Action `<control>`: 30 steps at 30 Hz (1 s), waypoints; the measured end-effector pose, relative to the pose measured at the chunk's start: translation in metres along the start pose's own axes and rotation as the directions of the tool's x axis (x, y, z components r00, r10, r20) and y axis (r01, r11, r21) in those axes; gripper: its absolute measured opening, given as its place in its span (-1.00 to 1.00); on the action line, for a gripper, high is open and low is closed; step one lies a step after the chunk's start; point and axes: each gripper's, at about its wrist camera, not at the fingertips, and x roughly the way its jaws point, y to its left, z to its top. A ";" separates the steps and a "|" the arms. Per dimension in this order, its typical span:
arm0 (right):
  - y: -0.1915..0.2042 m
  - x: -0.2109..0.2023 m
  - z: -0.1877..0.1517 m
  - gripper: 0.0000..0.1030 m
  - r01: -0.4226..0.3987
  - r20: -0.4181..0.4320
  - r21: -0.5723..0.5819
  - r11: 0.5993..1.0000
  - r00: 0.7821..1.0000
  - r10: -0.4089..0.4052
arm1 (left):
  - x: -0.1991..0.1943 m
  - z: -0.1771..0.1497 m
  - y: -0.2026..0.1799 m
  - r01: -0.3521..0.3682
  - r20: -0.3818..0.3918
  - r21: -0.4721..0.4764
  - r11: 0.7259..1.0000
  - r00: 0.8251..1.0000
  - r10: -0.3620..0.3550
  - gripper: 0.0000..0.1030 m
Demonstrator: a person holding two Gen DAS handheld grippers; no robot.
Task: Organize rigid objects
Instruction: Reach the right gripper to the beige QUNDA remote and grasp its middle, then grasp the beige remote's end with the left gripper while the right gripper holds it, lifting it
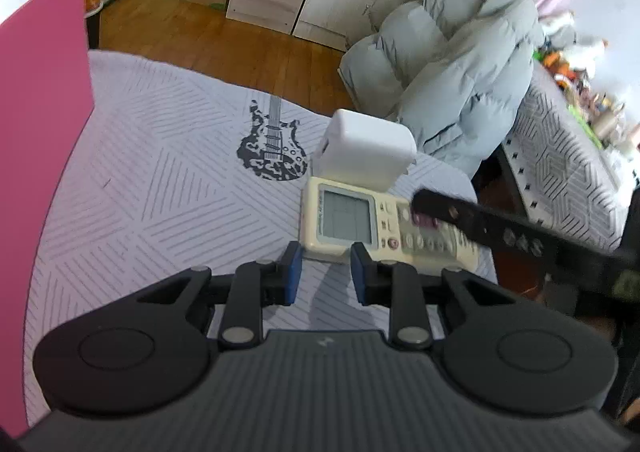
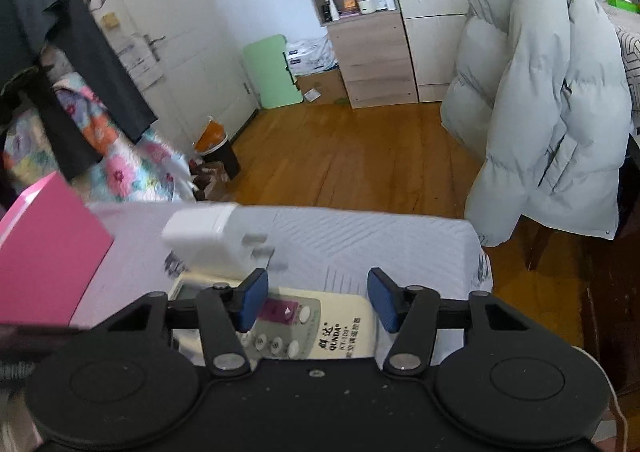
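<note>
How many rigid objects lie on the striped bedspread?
3: a pink cardboard box at the left, a white plastic power adapter, and a cream remote control right beside it. Others may lie outside view.

A tabletop covered in a pale lilac cloth with grey chevron stripes carries the things. A black electric-guitar print marks the cloth near its middle. At 3 o'clock of the print a cream remote control lies flat, screen up. A white power adapter sits at the remote's 12 o'clock end, touching it. A pink box stands at the 9 o'clock edge.
</note>
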 end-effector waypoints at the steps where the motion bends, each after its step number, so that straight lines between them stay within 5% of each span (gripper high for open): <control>1: -0.003 -0.003 -0.003 0.13 -0.024 -0.012 0.026 0.999 1.000 0.024 | -0.002 -0.001 0.003 -0.004 0.009 -0.007 1.000 1.000 0.004 -0.51; 5: -0.012 -0.021 -0.022 -0.12 -0.155 -0.035 0.122 0.980 0.987 0.160 | -0.007 -0.007 0.013 0.047 -0.002 -0.064 0.997 0.999 -0.048 -0.60; 12: 0.042 -0.045 -0.063 -0.12 -0.247 -0.158 -0.025 0.969 0.958 0.240 | -0.020 -0.015 0.020 0.102 0.002 -0.110 0.989 0.995 -0.102 -0.60; 17: 0.087 -0.048 -0.072 0.31 -0.119 -0.149 -0.193 0.974 0.985 0.091 | -0.017 -0.014 0.029 0.142 -0.040 -0.168 0.975 0.988 -0.151 -0.60; 23: 0.118 -0.028 -0.072 0.31 0.031 -0.102 -0.361 0.932 0.992 -0.072 | -0.013 -0.017 0.037 0.171 -0.055 -0.219 0.961 0.981 -0.187 -0.60; 26: 0.113 -0.030 -0.072 0.13 0.076 -0.053 -0.283 0.956 0.994 -0.095 | -0.011 -0.020 0.040 0.183 -0.073 -0.238 0.954 0.976 -0.205 -0.60; 30: 0.105 -0.037 -0.072 0.12 0.078 -0.037 -0.184 0.980 0.996 -0.086 | -0.010 -0.026 0.035 0.178 -0.070 -0.236 0.955 0.977 -0.200 -0.55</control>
